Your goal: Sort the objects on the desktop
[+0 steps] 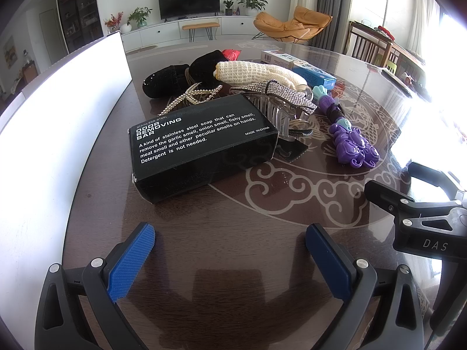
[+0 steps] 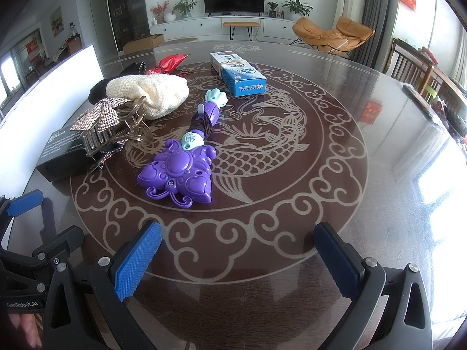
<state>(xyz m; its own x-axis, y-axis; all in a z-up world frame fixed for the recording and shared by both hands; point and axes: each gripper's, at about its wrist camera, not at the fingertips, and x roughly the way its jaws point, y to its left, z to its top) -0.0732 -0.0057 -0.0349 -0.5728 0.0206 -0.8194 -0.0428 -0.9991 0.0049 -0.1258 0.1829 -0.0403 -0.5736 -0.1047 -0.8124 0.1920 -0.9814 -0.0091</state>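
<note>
Both tools gape, holding nothing — ahead of the left tool point(image 1: 230, 258) lies a black soap box point(image 1: 201, 145), white-lettered; ahead of the right tool point(image 2: 238, 258), a purple toy wand point(image 2: 182, 172) on the worktop point(image 2: 292, 204).

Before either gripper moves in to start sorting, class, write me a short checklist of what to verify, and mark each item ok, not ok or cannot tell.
1. Left gripper open and holding nothing: ok.
2. Right gripper open and holding nothing: ok.
3. Black box has bare table in front of it for an approach: ok.
4. Purple toy lies apart from the pile, free to grasp: ok.
5. Sparkly hair clip free of its neighbours: not ok, it lies against the black box and the cream knitted pouch.
6. Where the sorted things should go: cannot tell, no bin or tray shows.
</note>
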